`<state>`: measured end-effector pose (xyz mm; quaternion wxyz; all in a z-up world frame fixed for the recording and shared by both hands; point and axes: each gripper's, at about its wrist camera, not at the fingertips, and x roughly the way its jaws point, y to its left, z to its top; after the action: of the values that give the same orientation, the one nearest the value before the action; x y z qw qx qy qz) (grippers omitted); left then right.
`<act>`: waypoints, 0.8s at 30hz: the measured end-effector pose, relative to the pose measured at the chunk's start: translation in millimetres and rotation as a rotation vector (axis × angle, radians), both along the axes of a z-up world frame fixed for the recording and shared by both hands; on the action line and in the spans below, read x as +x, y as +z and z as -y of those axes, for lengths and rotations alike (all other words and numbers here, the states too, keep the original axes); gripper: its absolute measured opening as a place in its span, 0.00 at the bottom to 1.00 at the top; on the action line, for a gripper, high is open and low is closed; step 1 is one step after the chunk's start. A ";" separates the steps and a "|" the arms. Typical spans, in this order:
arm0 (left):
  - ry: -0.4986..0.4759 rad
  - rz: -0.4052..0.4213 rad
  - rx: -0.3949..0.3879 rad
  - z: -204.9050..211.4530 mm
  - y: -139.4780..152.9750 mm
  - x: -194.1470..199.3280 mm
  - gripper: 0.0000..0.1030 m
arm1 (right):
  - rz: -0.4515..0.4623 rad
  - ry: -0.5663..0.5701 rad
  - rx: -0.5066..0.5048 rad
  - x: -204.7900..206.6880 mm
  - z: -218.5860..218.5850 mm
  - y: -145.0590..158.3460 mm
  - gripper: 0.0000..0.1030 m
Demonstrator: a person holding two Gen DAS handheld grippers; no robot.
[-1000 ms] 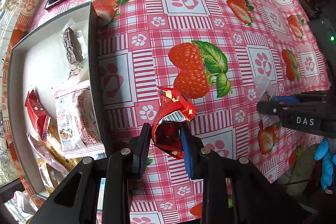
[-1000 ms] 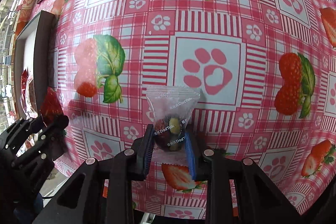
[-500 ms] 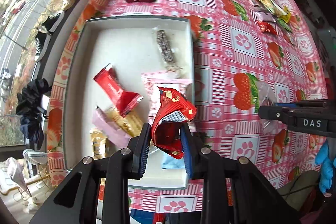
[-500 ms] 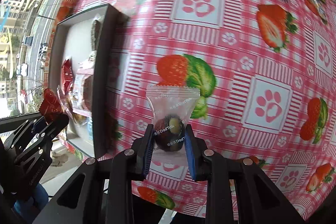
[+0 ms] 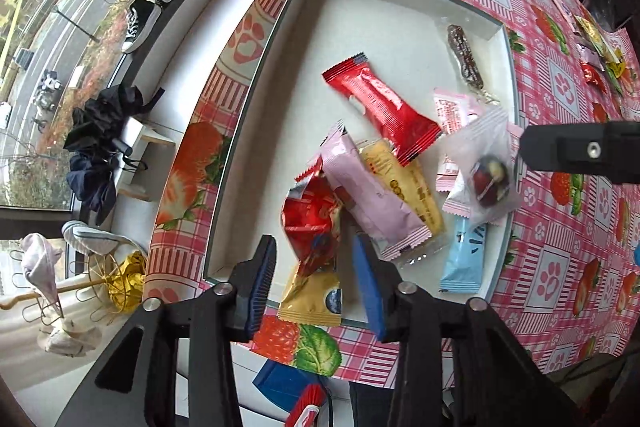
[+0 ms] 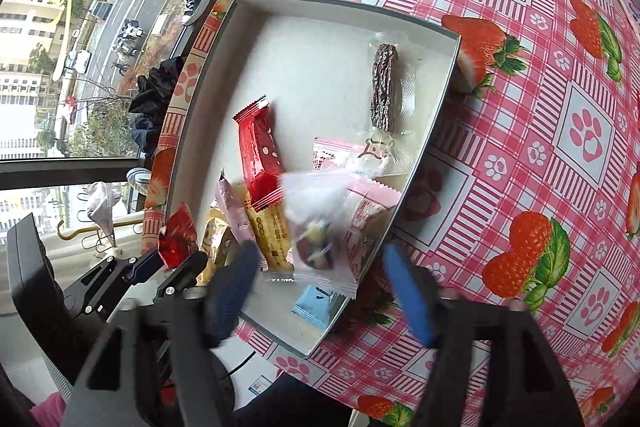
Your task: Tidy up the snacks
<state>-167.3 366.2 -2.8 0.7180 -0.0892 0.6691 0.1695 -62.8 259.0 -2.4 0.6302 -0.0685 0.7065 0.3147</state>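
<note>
1. Snacks lie heaped in the near half of the shallow grey-rimmed white cardboard tray [image 5: 276, 39], which sits at the left edge of the pink strawberry-and-paw-print tablecloth [image 5: 560, 267]; a few loose wrappers [image 5: 600, 67] remain far right on the cloth, well apart from both tools.
2. Left gripper [image 5: 316, 267] hangs over the tray's near-left corner with its blue-padded jaws spread. The crumpled red foil snack packet [image 5: 312, 219] sits in the gap, apparently touching neither pad, its long axis running away from the gripper. It looks released or dropping onto the gold pouch [image 5: 312, 301] below.
3. Middle of the heap: a long red wrapper [image 5: 380, 107], a pink sachet [image 5: 372, 203] and a yellow bar [image 5: 404, 183] overlap, all slanting from far-left to near-right.
4. Right gripper [image 6: 320, 287] is also spread wide above the tray's near-right side. The clear plastic bag with a dark sweet [image 6: 316, 223] is blurred between and just ahead of its jaws, over the pink-printed packet [image 6: 368, 219], seemingly falling free.
5. Judgement: both deliveries look finished; the right hand is nearer the remaining wrappers.
</note>
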 end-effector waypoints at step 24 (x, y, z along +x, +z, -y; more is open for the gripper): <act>-0.138 -0.003 -0.044 28.2 13.9 19.2 0.82 | 0.022 -0.007 -0.171 -21.2 77.3 12.9 1.00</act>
<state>-148.2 337.9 11.2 0.7247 -0.0584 0.6785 0.1051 -84.1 181.7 10.5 0.6311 -0.1230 0.7239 0.2501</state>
